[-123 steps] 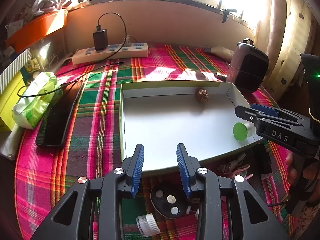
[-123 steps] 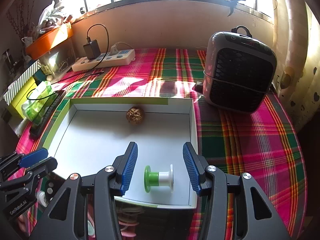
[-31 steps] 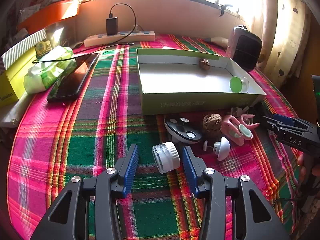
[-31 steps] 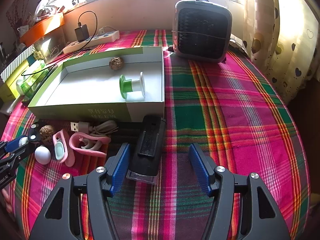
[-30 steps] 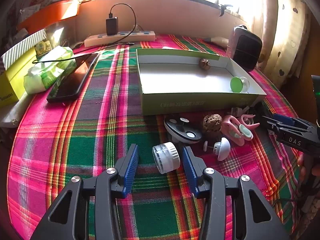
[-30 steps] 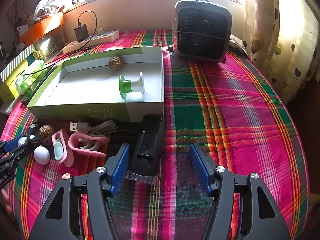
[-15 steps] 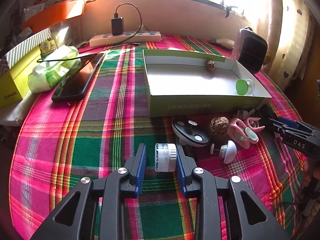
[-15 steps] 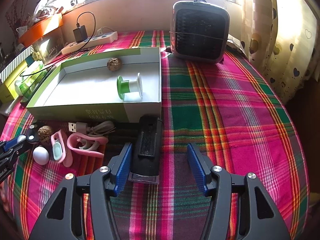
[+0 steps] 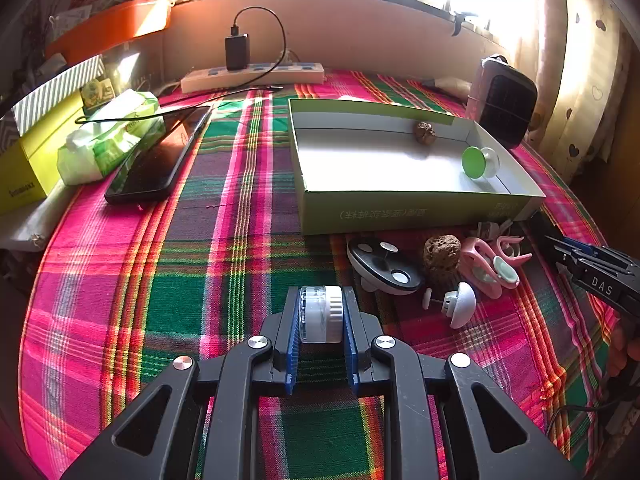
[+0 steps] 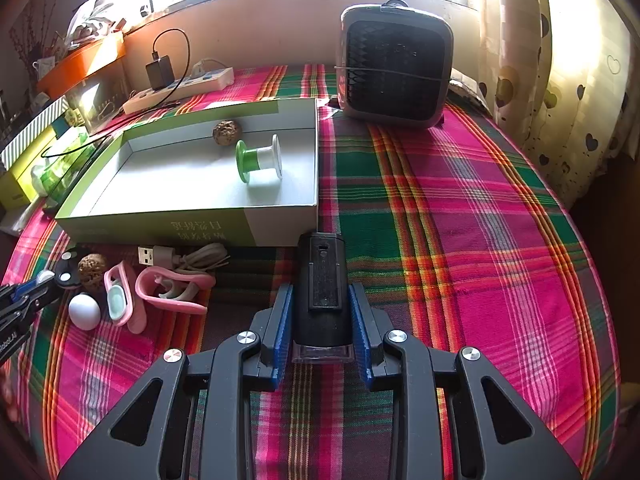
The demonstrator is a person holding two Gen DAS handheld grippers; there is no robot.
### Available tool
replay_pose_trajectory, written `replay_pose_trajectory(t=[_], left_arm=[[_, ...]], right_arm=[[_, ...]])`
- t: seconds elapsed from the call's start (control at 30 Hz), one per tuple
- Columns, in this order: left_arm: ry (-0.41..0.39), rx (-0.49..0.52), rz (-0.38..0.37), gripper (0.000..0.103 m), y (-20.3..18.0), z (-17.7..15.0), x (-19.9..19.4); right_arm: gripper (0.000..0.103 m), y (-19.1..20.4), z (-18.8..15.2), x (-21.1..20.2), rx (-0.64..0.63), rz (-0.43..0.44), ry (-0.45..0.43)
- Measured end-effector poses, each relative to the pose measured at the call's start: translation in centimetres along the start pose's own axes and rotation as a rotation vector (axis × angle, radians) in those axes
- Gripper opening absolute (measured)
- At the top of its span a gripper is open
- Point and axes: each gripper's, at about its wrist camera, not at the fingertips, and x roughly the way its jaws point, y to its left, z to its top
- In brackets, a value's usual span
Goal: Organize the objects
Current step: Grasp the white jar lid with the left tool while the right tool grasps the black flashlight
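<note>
My left gripper [image 9: 321, 312] is shut on a small clear jar with a white cap [image 9: 321, 313], in front of the green box [image 9: 420, 208]. My right gripper [image 10: 321, 312] is shut on a black oblong device [image 10: 322, 284] just before the box's near right corner [image 10: 280, 220]. The box holds a walnut [image 10: 227, 132] and a green and white spool [image 10: 258, 159]. In front of the box lie a black oval piece [image 9: 384, 266], a second walnut [image 9: 441, 250], pink clips [image 9: 486, 264], a white knob [image 9: 460, 304] and a USB cable [image 10: 180, 258].
A black fan heater [image 10: 394, 66] stands behind the box at the right. A phone [image 9: 160, 156], a tissue pack [image 9: 108, 136], a yellow box [image 9: 28, 160] and a power strip [image 9: 252, 76] lie at the left and back. The plaid cloth [image 10: 460, 220] covers the table.
Both grippers have pulled back from the box to the items in front of it. The left jaws have shut on the jar and the right jaws on the black device.
</note>
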Motion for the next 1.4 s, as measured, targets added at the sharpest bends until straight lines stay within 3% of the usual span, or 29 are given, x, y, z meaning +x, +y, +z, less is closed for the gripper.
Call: replay_pose_trajectory(t=[0.87, 1.4], left_arm=[[-0.001, 0.009, -0.005, 0.017, -0.1, 0.0, -0.2], [-0.031, 0.019, -0.032, 0.017, -1.0, 0.6, -2.4]], right_arm=[[0.029, 0.0, -0.3, -0.4, 0.005, 0.008, -0.001], [0.029, 0.6, -0.3, -2.8, -0.006, 0.050, -0.044]])
